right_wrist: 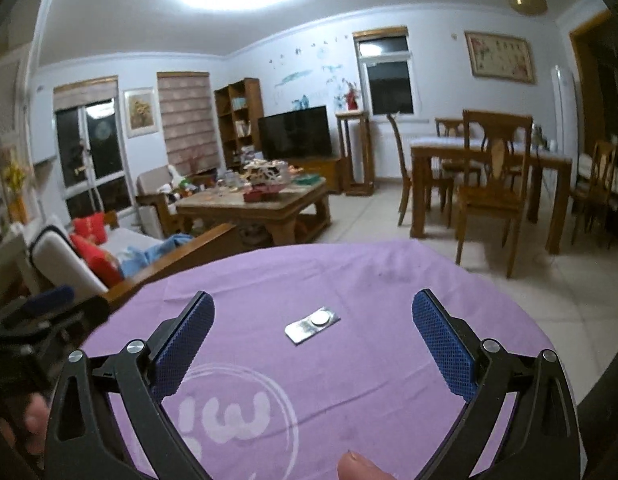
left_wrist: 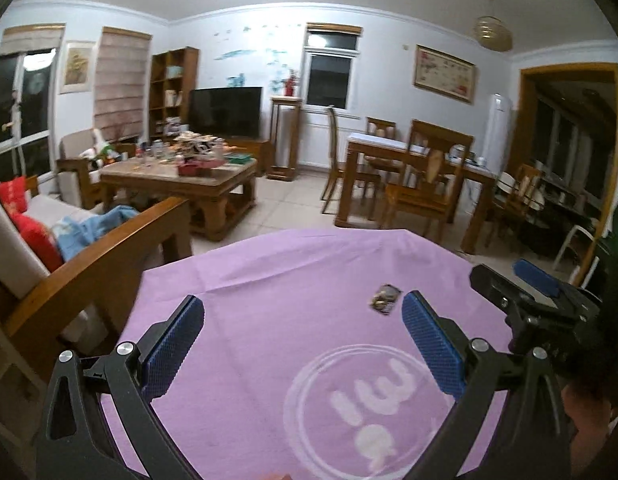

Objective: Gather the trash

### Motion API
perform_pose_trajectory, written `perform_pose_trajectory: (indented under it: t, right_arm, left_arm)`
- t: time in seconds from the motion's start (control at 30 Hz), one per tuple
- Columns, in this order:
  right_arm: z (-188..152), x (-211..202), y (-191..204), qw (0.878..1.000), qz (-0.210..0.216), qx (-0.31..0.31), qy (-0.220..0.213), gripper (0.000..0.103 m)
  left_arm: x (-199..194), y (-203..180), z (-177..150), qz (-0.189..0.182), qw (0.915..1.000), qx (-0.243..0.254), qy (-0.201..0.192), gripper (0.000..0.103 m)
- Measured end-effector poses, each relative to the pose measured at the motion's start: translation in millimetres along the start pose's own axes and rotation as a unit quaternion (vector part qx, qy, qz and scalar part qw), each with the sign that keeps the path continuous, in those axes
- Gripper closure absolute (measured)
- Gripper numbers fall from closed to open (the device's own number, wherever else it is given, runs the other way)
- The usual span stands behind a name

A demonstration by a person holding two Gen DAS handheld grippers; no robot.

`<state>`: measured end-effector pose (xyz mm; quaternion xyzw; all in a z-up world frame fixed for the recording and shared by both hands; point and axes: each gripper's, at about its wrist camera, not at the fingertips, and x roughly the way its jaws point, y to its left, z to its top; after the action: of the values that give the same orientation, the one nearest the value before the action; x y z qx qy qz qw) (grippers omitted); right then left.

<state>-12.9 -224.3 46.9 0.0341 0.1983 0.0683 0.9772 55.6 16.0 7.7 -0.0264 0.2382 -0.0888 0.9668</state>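
Wrapper [right_wrist: 312,325]: 1 flat silvery strip with a round disc at one end, lying flat on the purple cloth [right_wrist: 349,392] of the counter, about midway across, beyond the printed white logo [right_wrist: 237,412]. Probably the same piece shows in the left wrist view as a small dark crumpled scrap [left_wrist: 384,299]; too blurred there to confirm, so could be a 2nd item. Nothing else loose on the cloth that I can make out. Right tongs [right_wrist: 313,344]: released, jaws spread wide, nothing between the pads, strip centred in the gap just ahead of the tips; judged a line-up for a pinch, wide spread giving clearance either side of a thin piece. Left tongs [left_wrist: 303,344]: also released and empty, pads well apart, scrap just beside the right-hand pad, so not aimed at it; likely standing by. Both tools point slightly down toward the cloth, neither touching it as far as visible. No bin or bag in view, so drop point unknown. A fingertip [right_wrist: 359,466] shows at the bottom edge of the right wrist view. Risk noted: flat strip on soft cloth may slide or pinch fabric with it. Background: sofa [right_wrist: 89,256], coffee table [right_wrist: 269,204], dining set [right_wrist: 489,172], all well apart from the counter.
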Motion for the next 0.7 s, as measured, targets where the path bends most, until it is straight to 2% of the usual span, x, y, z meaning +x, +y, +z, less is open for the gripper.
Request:
perform_pose_trajectory:
  t: [0.17,0.4,0.7]
  right_arm:
    - [-13.4,0.0,10.4,0.998,-0.025,-0.050,-0.018,0.005]
    - [-19.7,4.9,-8.9,0.999,-0.028,-0.041,-0.004,0.005]
    - [-24.2,4.5,-8.8,0.998,-0.037,-0.055,-0.009,0.005]
  left_arm:
    - [5.2,9.7,-3.9,0.023,0.9996,-0.015,0.006,0.005]
    - [4.9,7.6,-3.3,0.029,0.9995,-0.013,0.003,0.005]
    - [2.8,6.5,-1.3,0.028,0.9995,-0.012,0.001,0.005]
